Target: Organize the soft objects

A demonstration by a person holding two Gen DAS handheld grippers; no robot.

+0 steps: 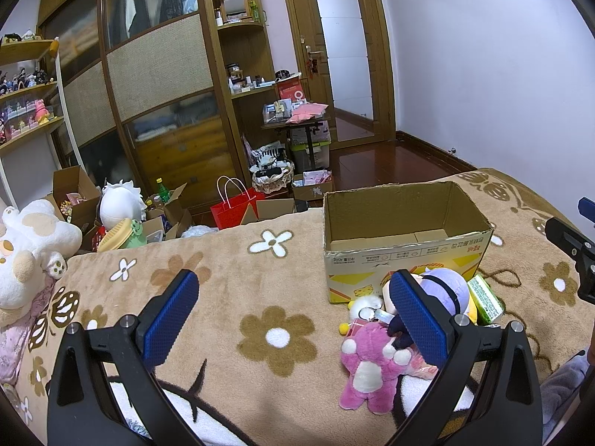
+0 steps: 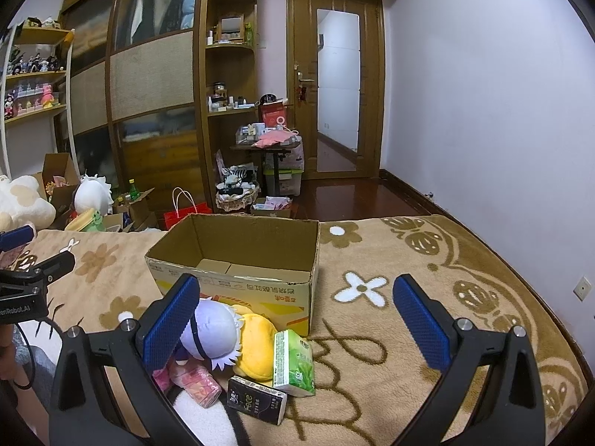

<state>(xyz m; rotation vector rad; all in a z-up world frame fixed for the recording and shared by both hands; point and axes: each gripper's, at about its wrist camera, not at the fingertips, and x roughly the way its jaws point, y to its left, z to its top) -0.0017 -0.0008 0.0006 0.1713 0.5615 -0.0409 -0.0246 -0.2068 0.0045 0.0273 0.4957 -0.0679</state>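
Observation:
An open, empty cardboard box (image 1: pixel 405 223) stands on the flowered bed blanket (image 1: pixel 260 278); it also shows in the right wrist view (image 2: pixel 238 256). In front of it lies a pile of soft things: a pink plush bear (image 1: pixel 368 364), a purple-haired plush doll (image 1: pixel 446 290) (image 2: pixel 214 330), a yellow plush (image 2: pixel 258 345), a green tissue pack (image 1: pixel 485 299) (image 2: pixel 293 362), a black tissue pack (image 2: pixel 256 399) and a pink pack (image 2: pixel 197 381). My left gripper (image 1: pixel 293 314) is open and empty, left of the pile. My right gripper (image 2: pixel 297 316) is open and empty, above the pile.
A big white plush (image 1: pixel 26 249) lies at the bed's left edge. Beyond the bed stand cartons, a red bag (image 1: pixel 234 210), a wardrobe and shelves. The right gripper shows at the left wrist view's right edge (image 1: pixel 572 249).

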